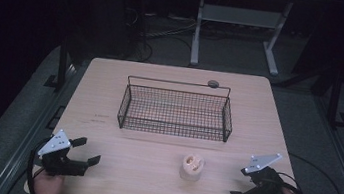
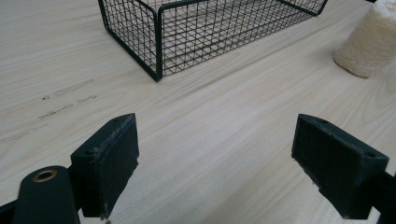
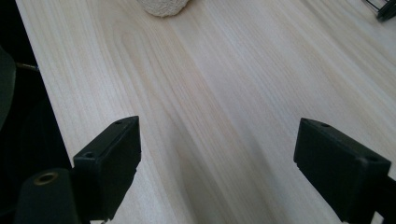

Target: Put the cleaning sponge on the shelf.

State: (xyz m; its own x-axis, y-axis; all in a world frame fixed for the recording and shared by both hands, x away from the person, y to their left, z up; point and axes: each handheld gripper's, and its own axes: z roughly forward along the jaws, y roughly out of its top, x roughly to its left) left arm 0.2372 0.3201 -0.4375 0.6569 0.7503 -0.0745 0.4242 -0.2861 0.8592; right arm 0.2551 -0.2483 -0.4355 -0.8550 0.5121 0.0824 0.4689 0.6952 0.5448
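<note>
Wide open and carrying nothing: left hand-held gripper (image 1: 88,150) at roughly seven o'clock on the table (image 1: 109,101), jaws spread apart above bare wood. Same for the right hand-held gripper (image 1: 240,182) at about five o'clock, released, jaws parted, nothing between them. Each well apart from the object, probably parked at the near corners so either can reach in with a free approach.

Between the two, slightly right of centre toward six o'clock: a pale, rough-textured sponge-like piece (image 1: 191,166), standing upright on the wood, untouched. Seen at the upper right of the left gripper view (image 2: 371,44) and at the top edge of the right gripper view (image 3: 164,6). Nearer the right hand-held gripper, so likely the easier pick from that side.

Toward twelve o'clock from the piece: a black wire basket (image 1: 173,127), open-topped, long side facing the near edge, handle raised along the far rim. Empty, only table showing through the mesh (image 2: 159,42). Placed squarely ahead, plausibly as the drop spot; nothing yet begun.
</note>
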